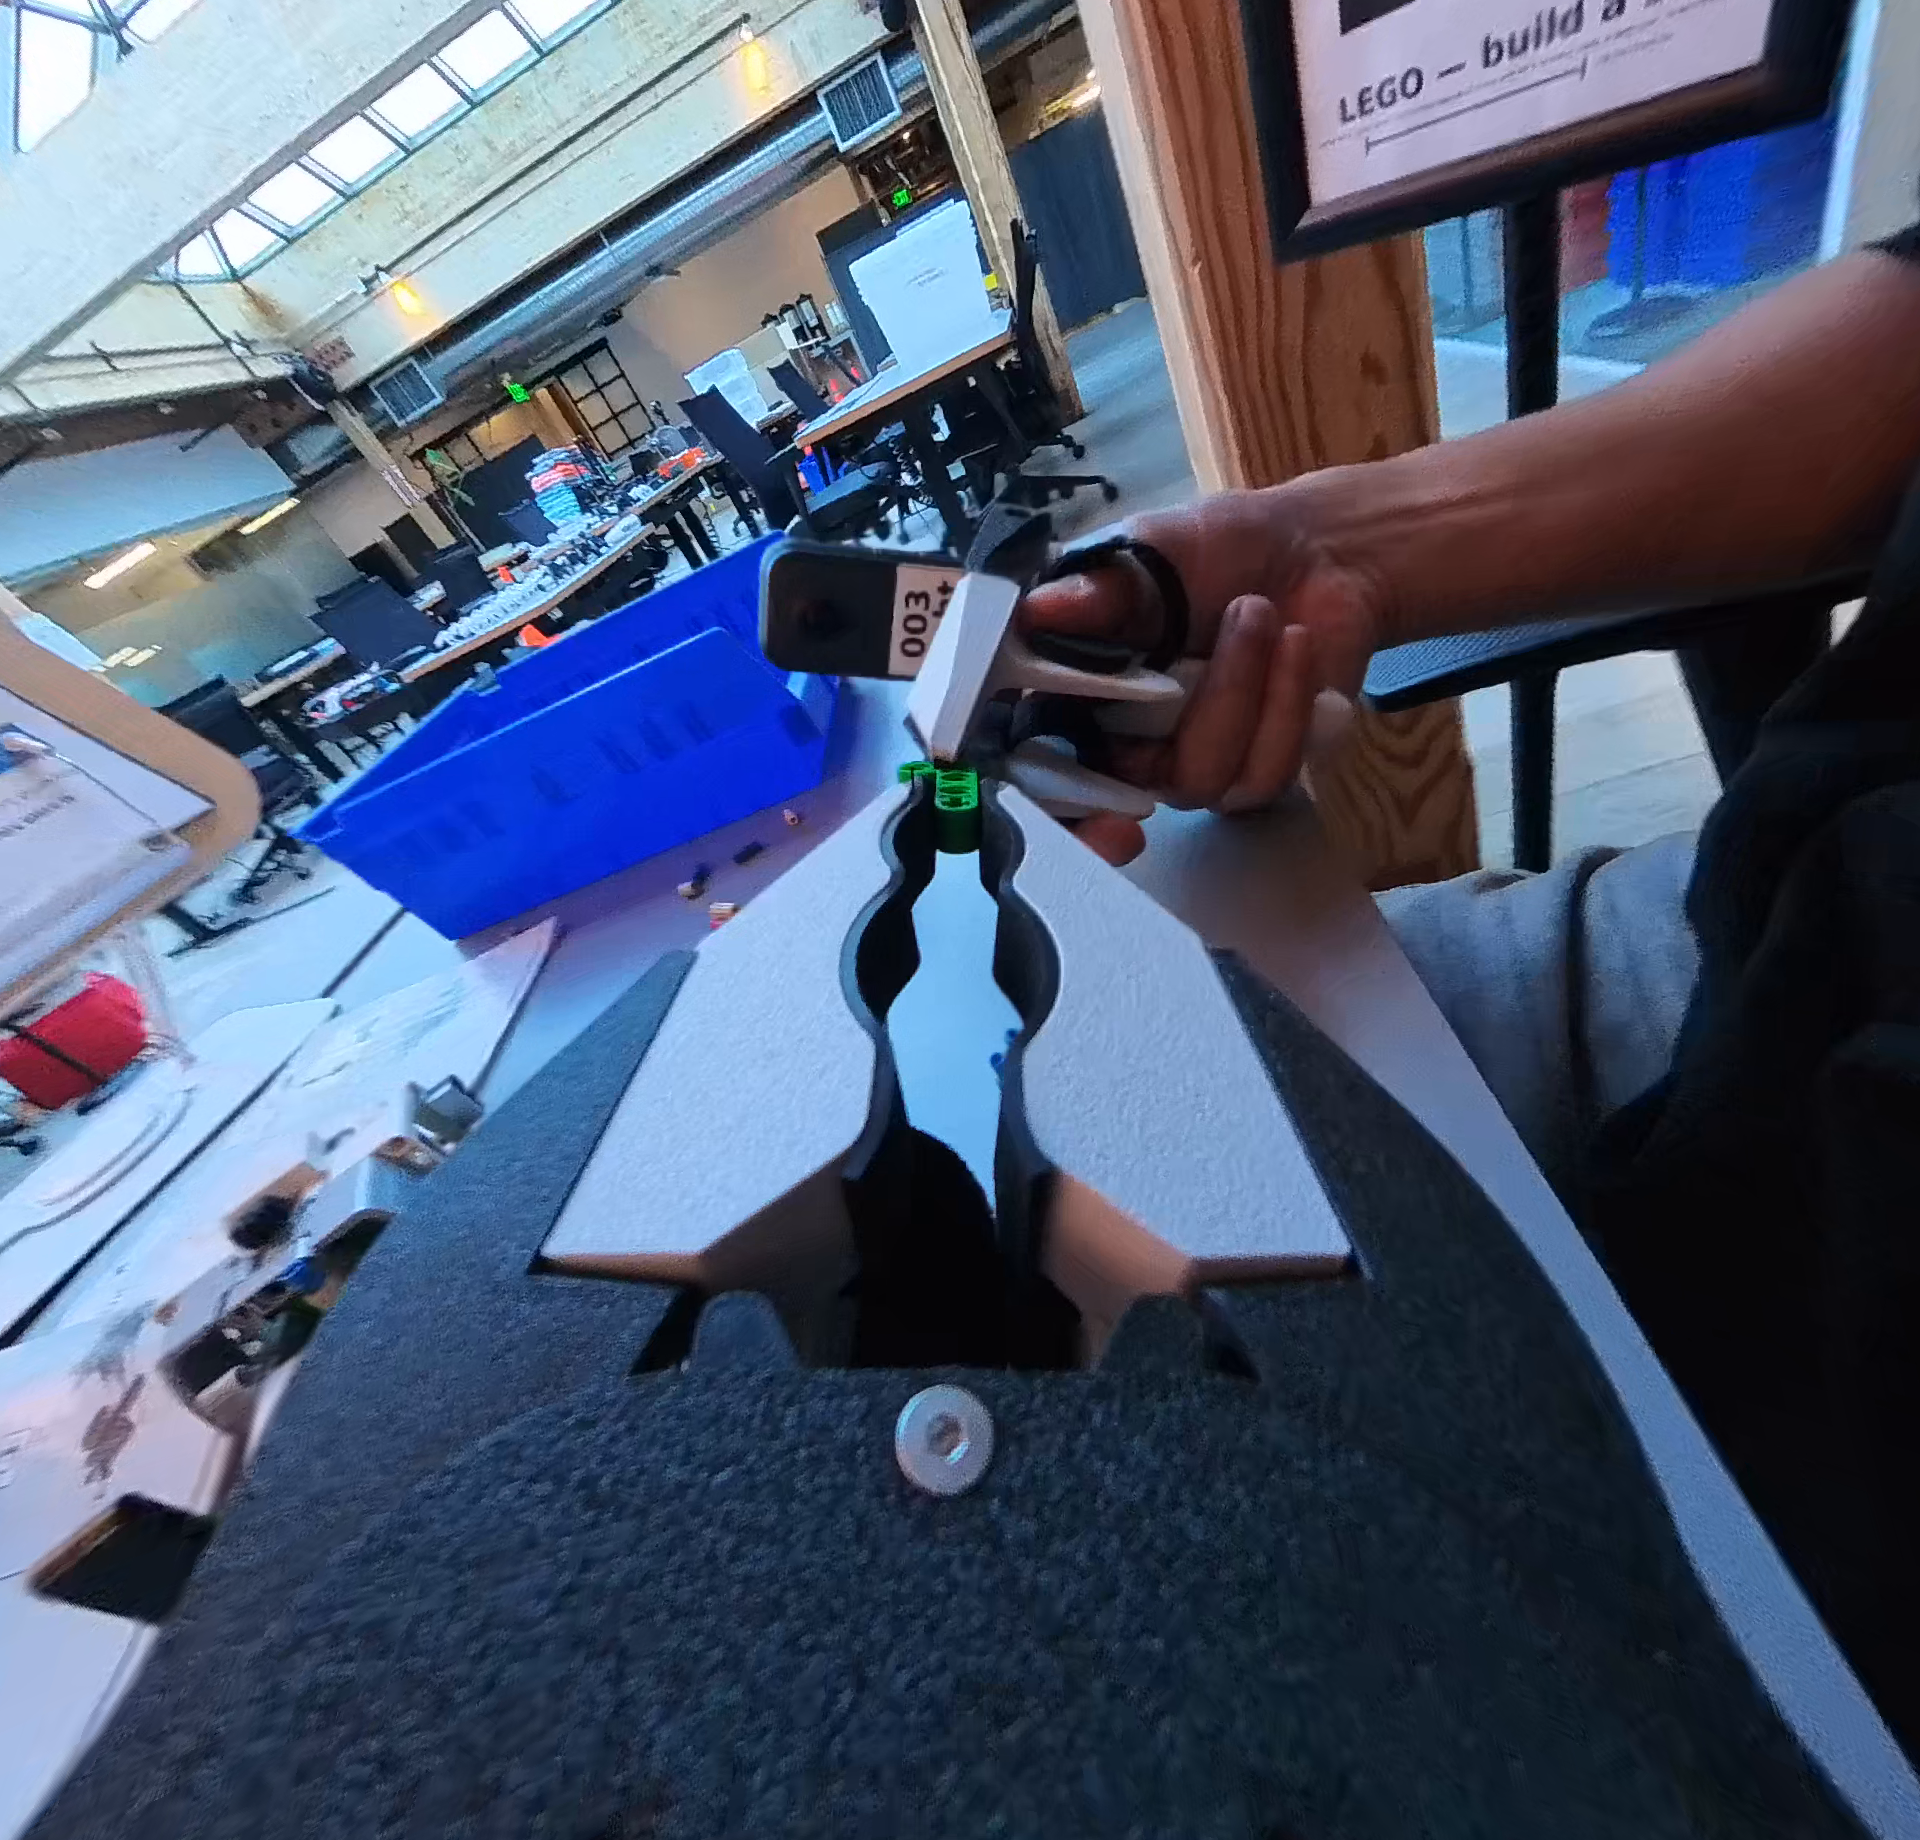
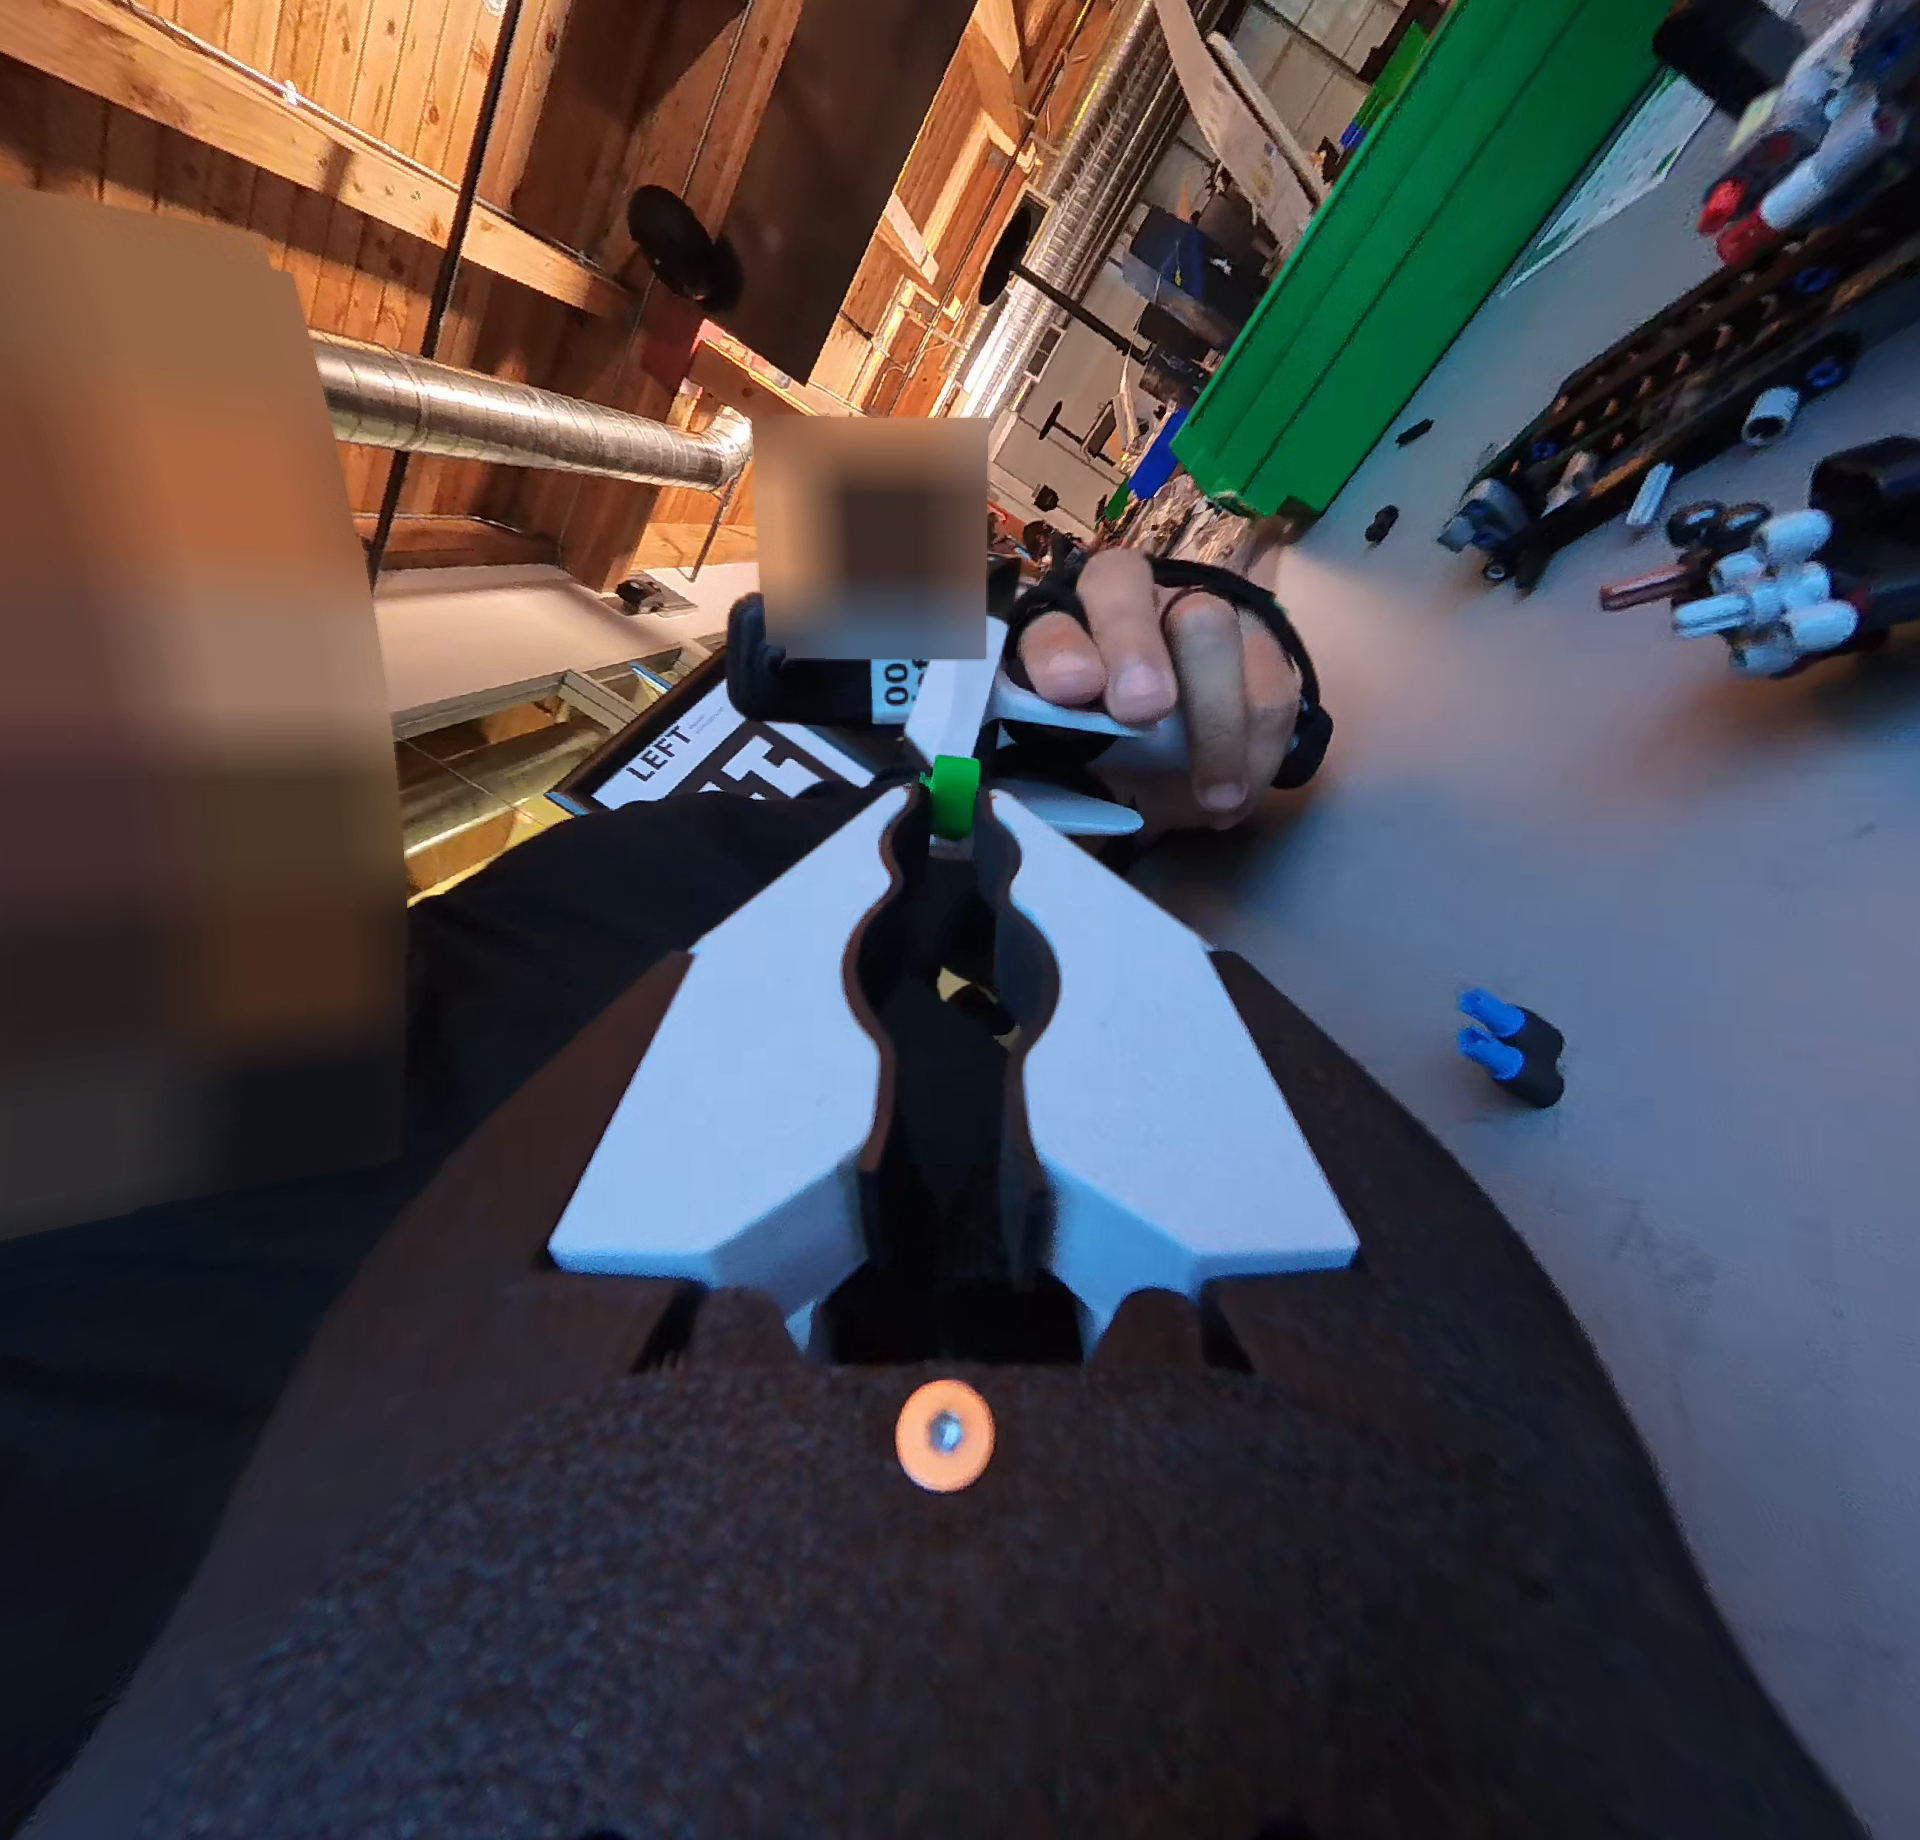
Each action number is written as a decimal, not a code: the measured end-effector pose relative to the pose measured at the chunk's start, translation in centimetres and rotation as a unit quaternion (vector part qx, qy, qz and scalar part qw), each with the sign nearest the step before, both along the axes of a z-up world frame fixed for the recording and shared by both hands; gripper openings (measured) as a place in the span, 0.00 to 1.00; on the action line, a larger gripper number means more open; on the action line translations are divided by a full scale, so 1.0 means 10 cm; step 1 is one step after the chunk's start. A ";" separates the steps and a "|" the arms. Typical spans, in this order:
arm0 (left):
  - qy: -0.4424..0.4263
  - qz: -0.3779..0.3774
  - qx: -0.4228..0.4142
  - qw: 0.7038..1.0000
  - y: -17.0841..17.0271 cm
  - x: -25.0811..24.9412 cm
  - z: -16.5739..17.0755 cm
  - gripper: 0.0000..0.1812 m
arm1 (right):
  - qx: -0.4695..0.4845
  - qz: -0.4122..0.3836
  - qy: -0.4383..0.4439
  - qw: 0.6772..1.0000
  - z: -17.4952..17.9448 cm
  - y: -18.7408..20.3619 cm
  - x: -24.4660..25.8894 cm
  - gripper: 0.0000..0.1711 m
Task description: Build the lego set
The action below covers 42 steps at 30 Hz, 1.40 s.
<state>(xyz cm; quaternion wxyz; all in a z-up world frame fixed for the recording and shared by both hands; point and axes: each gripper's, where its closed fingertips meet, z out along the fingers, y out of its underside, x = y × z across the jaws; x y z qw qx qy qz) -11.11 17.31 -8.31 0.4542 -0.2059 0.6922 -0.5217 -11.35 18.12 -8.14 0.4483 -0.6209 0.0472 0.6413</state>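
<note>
A small green Lego beam with holes (image 1: 954,791) is held in the air between both grippers, which meet tip to tip from opposite sides. My left gripper (image 1: 954,808) is shut on one end of it. The right gripper (image 1: 971,762), held by a person's hand (image 1: 1236,647), comes in from the far side. In the right wrist view my right gripper (image 2: 951,814) is shut on the same green beam (image 2: 954,788). The left gripper (image 2: 966,774) and the hand holding it (image 2: 1174,678) face it just beyond.
A blue bin (image 1: 582,751) stands on the grey table, with small loose pieces (image 1: 717,897) before it and instruction sheets (image 1: 416,1021) at left. A green bin (image 2: 1403,263), a black part-built model (image 2: 1683,388), a white-and-black assembly (image 2: 1766,595) and a black piece with blue pins (image 2: 1512,1047) lie at right.
</note>
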 end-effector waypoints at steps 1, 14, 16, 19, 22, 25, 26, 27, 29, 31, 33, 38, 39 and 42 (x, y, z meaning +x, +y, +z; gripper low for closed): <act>0.006 -0.007 -0.011 1.000 -0.01 -0.01 0.01 0.03 | 0.004 -0.004 -0.003 1.000 0.01 0.00 0.00 0.04; 0.005 0.015 0.010 1.000 -0.01 0.04 -0.07 0.13 | -0.005 0.023 -0.027 0.999 -0.05 -0.02 -0.10 0.04; 0.005 0.003 0.012 1.000 -0.04 0.01 -0.07 0.08 | -0.005 0.028 -0.023 0.999 -0.04 -0.03 -0.12 0.04; 0.003 0.002 0.021 1.000 -0.06 0.00 -0.09 0.07 | -0.011 0.034 -0.021 0.999 -0.06 -0.03 -0.12 0.04; 0.003 -0.001 0.026 1.000 -0.06 0.00 -0.10 0.07 | -0.013 0.035 -0.028 0.999 -0.07 -0.04 -0.13 0.04; 0.004 0.002 0.031 1.000 -0.07 0.00 -0.11 0.07 | -0.018 0.039 -0.029 0.999 -0.08 -0.04 -0.12 0.04; 0.004 0.001 0.032 0.999 -0.07 0.00 -0.11 0.07 | -0.019 0.038 -0.033 0.999 -0.09 -0.05 -0.12 0.04; 0.004 -0.002 0.032 0.999 -0.08 0.00 -0.12 0.07 | -0.019 0.040 -0.037 0.998 -0.10 -0.05 -0.12 0.04; 0.008 -0.010 0.029 0.999 -0.09 -0.01 -0.11 0.07 | -0.018 0.045 -0.037 0.998 -0.09 -0.06 -0.13 0.04; 0.007 -0.012 0.027 1.000 -0.10 -0.02 -0.10 0.07 | -0.015 0.048 -0.032 0.998 -0.08 -0.07 -0.14 0.04; 0.003 -0.005 0.032 0.999 -0.09 -0.02 -0.10 0.07 | -0.016 0.048 -0.030 0.998 -0.08 -0.07 -0.13 0.04; -0.005 0.002 0.031 1.000 -0.06 -0.02 -0.07 0.07 | -0.015 0.041 -0.020 0.999 -0.07 -0.07 -0.08 0.04; -0.005 0.002 0.029 1.000 -0.06 -0.02 -0.06 0.07 | -0.014 0.042 -0.024 0.999 -0.07 -0.07 -0.09 0.04; -0.005 0.006 0.031 0.999 -0.05 -0.01 -0.07 0.07 | -0.015 0.038 -0.027 0.999 -0.07 -0.06 -0.08 0.04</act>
